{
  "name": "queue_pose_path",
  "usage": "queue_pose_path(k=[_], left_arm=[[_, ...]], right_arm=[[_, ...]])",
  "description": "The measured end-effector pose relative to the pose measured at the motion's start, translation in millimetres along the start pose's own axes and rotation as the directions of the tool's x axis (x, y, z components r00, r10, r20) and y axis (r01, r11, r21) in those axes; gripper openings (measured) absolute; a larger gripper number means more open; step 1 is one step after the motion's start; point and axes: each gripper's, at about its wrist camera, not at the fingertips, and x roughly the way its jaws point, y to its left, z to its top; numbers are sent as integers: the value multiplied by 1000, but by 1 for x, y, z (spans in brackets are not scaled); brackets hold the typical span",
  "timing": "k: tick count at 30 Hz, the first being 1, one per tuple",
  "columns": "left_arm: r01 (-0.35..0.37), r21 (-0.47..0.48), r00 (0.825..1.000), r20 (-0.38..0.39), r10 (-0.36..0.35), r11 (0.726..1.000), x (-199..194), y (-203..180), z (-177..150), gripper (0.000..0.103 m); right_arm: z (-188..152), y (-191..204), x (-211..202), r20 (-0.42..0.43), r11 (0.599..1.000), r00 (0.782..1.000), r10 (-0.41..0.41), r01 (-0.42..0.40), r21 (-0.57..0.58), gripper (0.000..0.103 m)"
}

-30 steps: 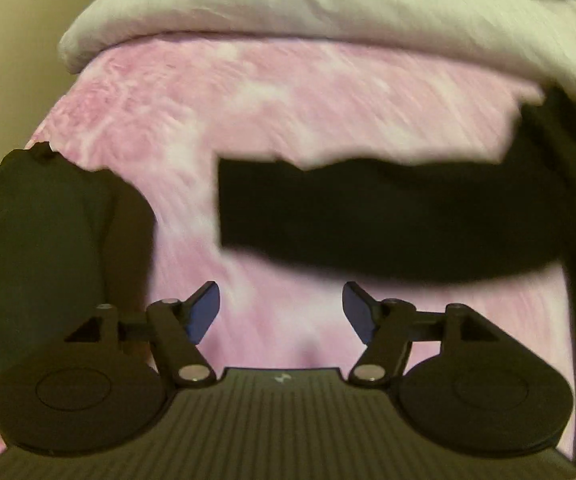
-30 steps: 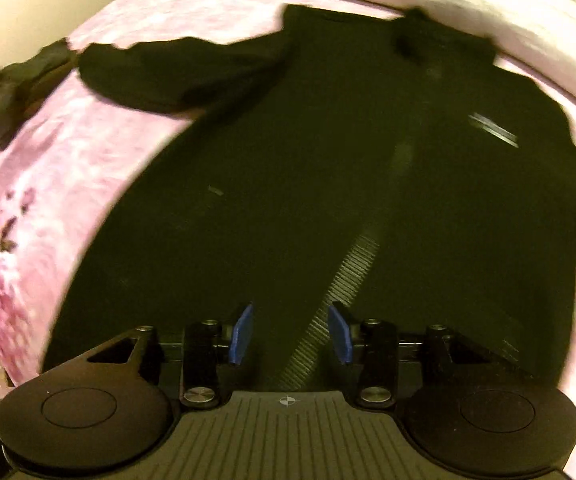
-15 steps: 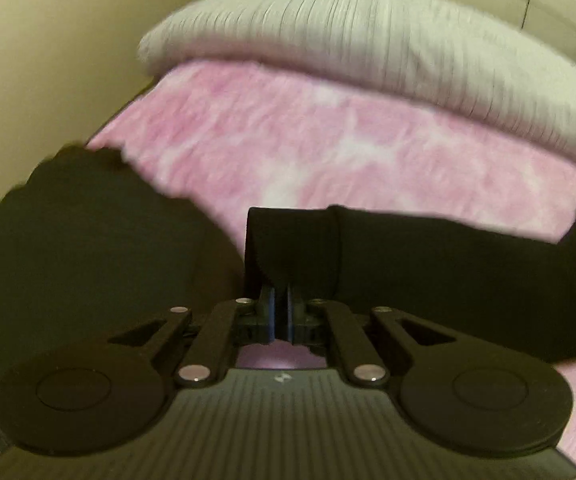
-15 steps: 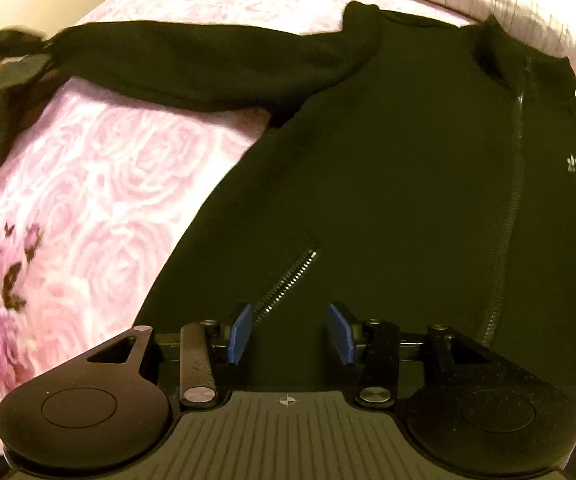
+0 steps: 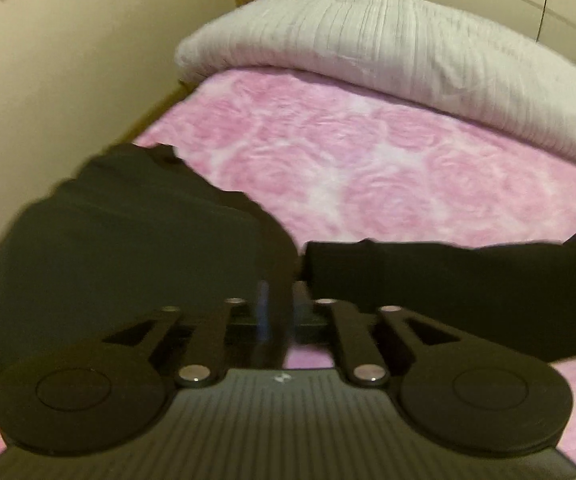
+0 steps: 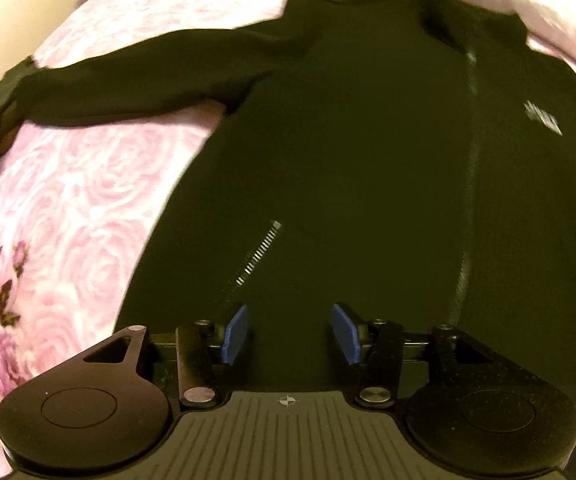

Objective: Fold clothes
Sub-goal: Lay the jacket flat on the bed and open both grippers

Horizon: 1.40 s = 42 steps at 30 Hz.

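Observation:
A black zip-up fleece jacket [image 6: 368, 160] lies flat, front up, on a pink rose-patterned blanket [image 5: 368, 160]. One of its sleeves [image 5: 448, 280] stretches out sideways, and the cuff ends right at my left gripper [image 5: 281, 308]. That gripper's jaws are opening: a narrow gap shows between the blue pads, and the cuff edge sits beside the right finger, not pressed. My right gripper [image 6: 290, 332] hovers over the jacket's lower body near the pocket zip [image 6: 259, 252]. Its jaws are opening and nothing is pinched between them.
A second dark garment [image 5: 127, 240] lies bunched at the bed's left side, next to the sleeve cuff. A white ribbed duvet [image 5: 388, 60] is piled along the far end of the bed. A cream wall [image 5: 67, 60] borders the bed on the left.
The left gripper went from wide open to shut on the sleeve cuff, and its jaws have now parted again. The right gripper shifted over the jacket body and its jaws widened a little.

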Motion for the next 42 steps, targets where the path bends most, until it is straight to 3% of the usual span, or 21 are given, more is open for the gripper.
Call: queue_pose_path(k=[1, 3, 6, 8, 9, 10, 11, 14, 18, 26, 33, 37, 38, 42], left_arm=[[30, -17, 999, -12, -30, 999, 5, 1, 5, 36], [85, -49, 996, -34, -86, 995, 17, 3, 15, 36], [106, -77, 986, -121, -115, 991, 58, 0, 30, 38], [164, -163, 956, -215, -197, 973, 82, 5, 36, 37], [182, -216, 942, -240, -233, 959, 91, 9, 36, 34], [199, -269, 926, -263, -270, 943, 100, 13, 36, 25], [210, -309, 914, -274, -298, 928, 107, 16, 37, 0], [193, -204, 968, -122, -221, 960, 81, 12, 38, 0], [79, -112, 992, -86, -89, 991, 61, 5, 21, 0], [-12, -23, 982, -190, 7, 1000, 80, -8, 6, 2], [-81, 78, 980, -177, 93, 994, 52, -14, -1, 8], [-135, 104, 983, -107, 146, 985, 15, -28, -5, 13], [-144, 111, 984, -91, 155, 983, 2, -34, -9, 21], [-92, 179, 995, -29, 98, 980, -60, -78, -46, 32]], right_arm=[[-1, 0, 0, -2, 1000, 1000, 2, -1, 12, 53], [-2, 1, 2, -6, 1000, 1000, 4, -4, 25, 53], [0, 8, 2, -5, 1000, 1000, 3, -3, 10, 54], [1, 12, 0, -1, 1000, 1000, 4, -4, 1, 54], [2, 13, -1, 0, 1000, 1000, 3, -3, -1, 54], [2, 15, -1, 0, 1000, 1000, 1, -1, -3, 55], [2, 16, -1, 0, 1000, 1000, -1, 1, -1, 55], [2, 17, -3, 2, 1000, 1000, -11, 11, 10, 55], [1, 16, -4, 6, 999, 1000, -27, 27, 35, 56], [-3, 14, -9, 25, 997, 999, -45, 44, 64, 57], [-30, -10, -27, 54, 989, 996, -74, 67, 130, 58], [-53, -38, -41, 80, 987, 993, -89, 77, 138, 58], [-60, -46, -45, 89, 987, 992, -92, 79, 139, 58], [-91, -83, -59, 123, 987, 988, -95, 77, 143, 59]])
